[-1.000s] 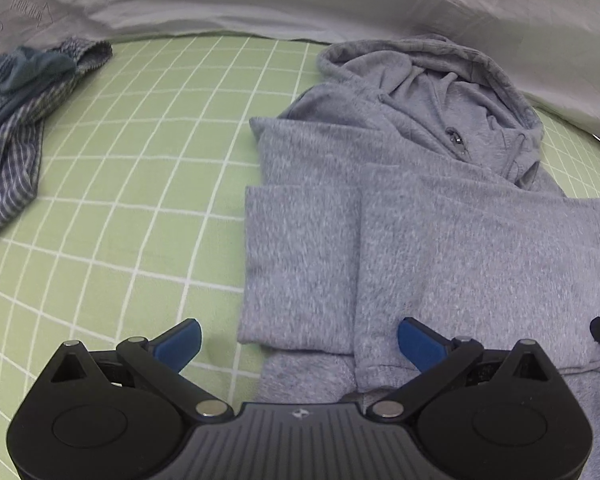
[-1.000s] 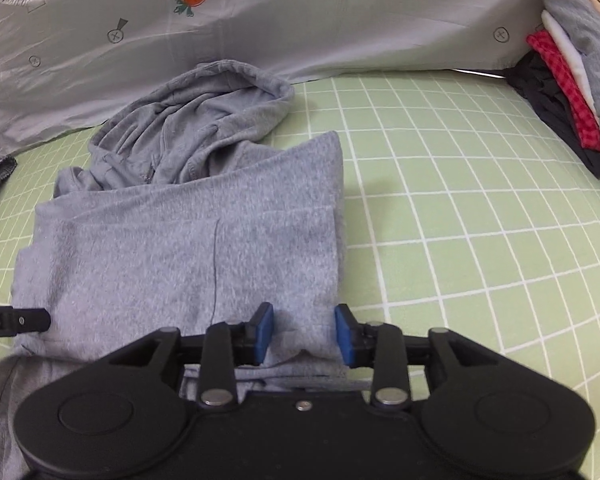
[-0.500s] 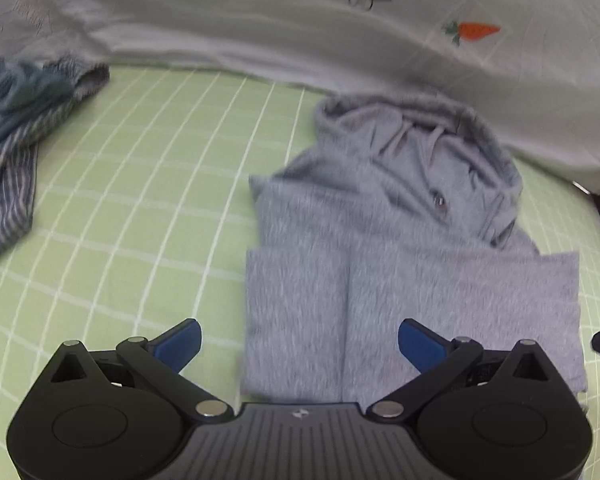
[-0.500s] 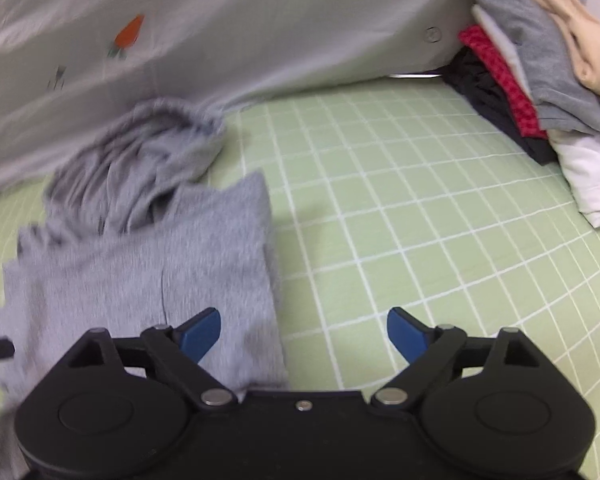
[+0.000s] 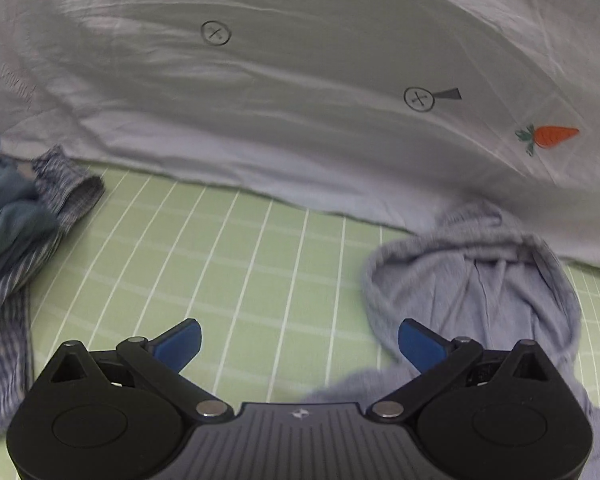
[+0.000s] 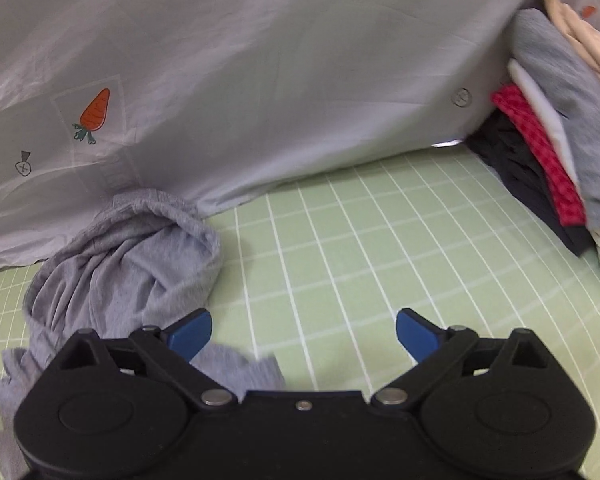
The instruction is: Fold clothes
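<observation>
A grey hoodie lies on the green checked mat, its hood toward the white sheet at the back. In the left wrist view it sits at the lower right, and my left gripper hangs open over bare mat just left of it. In the right wrist view the hoodie fills the lower left, its folded body partly hidden under the gripper. My right gripper is over the mat to the right of the hood. Its jaws are still opening and stand wide, with nothing between them.
A blue striped garment lies crumpled at the left edge. A stack of folded clothes stands at the back right. A white sheet with carrot prints rises behind the green mat.
The right gripper let go of the hoodie's edge and opened wide. Both grippers moved forward toward the hood end, so the folded body has slid down out of view.
</observation>
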A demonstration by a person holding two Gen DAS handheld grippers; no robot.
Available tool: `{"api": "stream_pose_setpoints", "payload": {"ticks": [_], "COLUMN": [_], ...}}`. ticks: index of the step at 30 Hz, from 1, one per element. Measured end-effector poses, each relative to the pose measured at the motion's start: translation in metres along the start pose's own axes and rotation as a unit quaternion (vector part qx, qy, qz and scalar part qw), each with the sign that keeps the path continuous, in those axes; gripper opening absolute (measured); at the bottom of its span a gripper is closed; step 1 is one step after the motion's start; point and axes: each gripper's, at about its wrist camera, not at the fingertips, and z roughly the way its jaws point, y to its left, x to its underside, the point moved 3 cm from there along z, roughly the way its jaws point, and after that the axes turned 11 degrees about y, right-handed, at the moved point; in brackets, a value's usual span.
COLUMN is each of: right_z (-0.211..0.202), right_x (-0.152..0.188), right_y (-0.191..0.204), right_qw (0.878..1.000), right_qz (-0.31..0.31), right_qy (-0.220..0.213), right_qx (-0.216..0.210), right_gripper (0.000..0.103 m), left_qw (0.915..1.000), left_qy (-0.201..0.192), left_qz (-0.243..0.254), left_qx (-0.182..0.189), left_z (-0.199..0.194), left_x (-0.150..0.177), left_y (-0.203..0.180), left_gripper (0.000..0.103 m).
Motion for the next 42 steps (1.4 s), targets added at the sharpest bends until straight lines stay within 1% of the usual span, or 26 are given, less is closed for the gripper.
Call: {"api": "stream_pose_setpoints", "payload": {"ticks": [3, 6, 10, 13, 14, 15, 16, 17, 21, 23, 25, 27, 30, 32, 35, 38, 42], "right_z": [0.026, 0.055, 0.087, 0.105, 0.109, 0.111, 0.114, 0.116, 0.123, 0.119, 0.115, 0.103, 0.077, 0.055, 0.023, -0.009, -0.044], "right_x": [-0.020, -0.039, -0.056, -0.063, -0.065, -0.065, -0.065, -0.065, -0.065, -0.068, -0.071, -0.071, -0.067, -0.060, -0.050, -0.039, -0.012], "right_y": [0.013, 0.030, 0.042, 0.046, 0.046, 0.045, 0.044, 0.044, 0.038, 0.033, 0.028, 0.022, 0.017, 0.016, 0.011, 0.004, -0.007], "right_qw": [1.000, 0.999, 0.998, 0.997, 0.997, 0.997, 0.996, 0.996, 0.996, 0.996, 0.996, 0.998, 0.999, 0.999, 0.998, 0.996, 0.994], "right_qz": [-0.020, -0.044, -0.057, -0.058, -0.056, -0.058, -0.059, -0.061, -0.062, -0.059, -0.057, -0.043, -0.037, -0.040, -0.038, -0.035, -0.042], "right_qy": [0.005, 0.014, 0.030, 0.046, 0.051, 0.055, 0.059, 0.064, 0.065, 0.055, 0.044, 0.029, 0.002, -0.017, -0.046, -0.074, -0.094], "right_qx": [-0.006, -0.001, 0.008, 0.011, 0.011, 0.013, 0.014, 0.015, 0.013, 0.032, 0.053, 0.043, 0.035, 0.033, 0.034, 0.036, 0.042], "right_gripper": [0.100, 0.100, 0.100, 0.100, 0.100, 0.100, 0.100, 0.100, 0.101, 0.100, 0.099, 0.099, 0.099, 0.099, 0.099, 0.099, 0.099], "left_qw": [0.9999, 0.9997, 0.9985, 0.9979, 0.9979, 0.9978, 0.9976, 0.9971, 0.9980, 0.9973, 0.9974, 0.9977, 0.9959, 0.9941, 0.9922, 0.9905, 0.9893], "left_qy": [-0.006, -0.006, 0.003, 0.014, 0.017, 0.021, 0.025, 0.031, 0.033, 0.028, 0.012, -0.010, -0.047, -0.072, -0.101, -0.118, -0.128], "left_qz": [0.005, 0.021, 0.052, 0.062, 0.062, 0.063, 0.064, 0.066, 0.019, -0.003, -0.007, -0.005, 0.009, 0.007, -0.004, -0.007, -0.002], "left_qx": [0.008, 0.010, -0.019, -0.006, 0.001, -0.001, -0.007, -0.021, -0.050, -0.067, -0.070, -0.067, -0.076, -0.080, -0.073, -0.071, -0.070], "left_z": [0.020, 0.040, 0.064, 0.075, 0.077, 0.079, 0.081, 0.086, 0.092, 0.088, 0.078, 0.061, 0.032, 0.008, -0.026, -0.056, -0.089], "left_x": [-0.025, -0.040, -0.048, -0.046, -0.045, -0.043, -0.042, -0.041, -0.046, -0.051, -0.053, -0.051, -0.045, -0.037, -0.021, -0.002, 0.030], "left_y": [-0.006, -0.016, -0.027, -0.031, -0.031, -0.032, -0.033, -0.033, -0.023, -0.017, -0.013, -0.013, -0.015, -0.015, -0.011, -0.009, -0.005], "left_gripper": [0.103, 0.103, 0.103, 0.103, 0.103, 0.103, 0.103, 0.103, 0.103, 0.103, 0.103, 0.103, 0.103, 0.103, 0.103, 0.103, 0.103]}}
